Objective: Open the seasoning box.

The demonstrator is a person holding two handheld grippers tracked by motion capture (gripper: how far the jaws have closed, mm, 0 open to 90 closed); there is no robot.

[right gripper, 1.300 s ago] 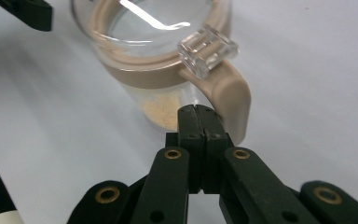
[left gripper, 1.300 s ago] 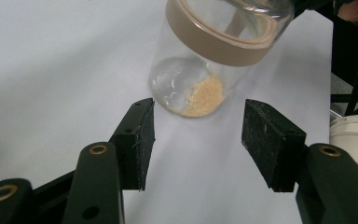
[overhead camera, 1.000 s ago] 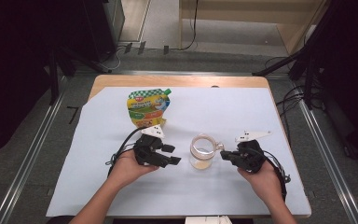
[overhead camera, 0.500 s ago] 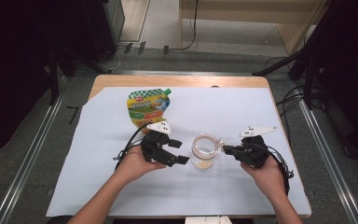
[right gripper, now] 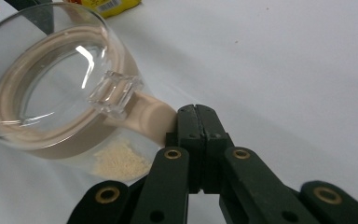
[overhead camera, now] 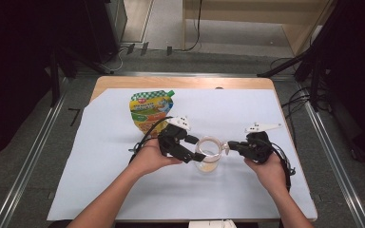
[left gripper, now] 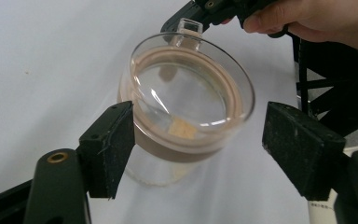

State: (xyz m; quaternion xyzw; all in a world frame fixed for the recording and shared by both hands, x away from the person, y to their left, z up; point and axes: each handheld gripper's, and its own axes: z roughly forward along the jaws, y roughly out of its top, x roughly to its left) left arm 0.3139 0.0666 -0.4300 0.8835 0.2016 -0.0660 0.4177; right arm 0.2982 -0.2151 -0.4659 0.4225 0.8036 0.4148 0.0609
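Left gripper view, jar [left gripper: 186, 100] between open jaws

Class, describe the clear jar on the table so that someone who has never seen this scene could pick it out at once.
Start at the white sheet covering the table, then look to its middle, between the two grippers. There stands the jar, just in front of the colourful pouch. Unlike the flat printed pouch, it is see-through, with a beige band under its clear lid and a little pale powder at the bottom.

Your jar [overhead camera: 208, 156] stands on the sheet [overhead camera: 100, 190] between your grippers: left gripper [overhead camera: 190, 152] on its left, right gripper [overhead camera: 232, 145] on its right. The pouch [overhead camera: 148, 110] lies behind, to the left.
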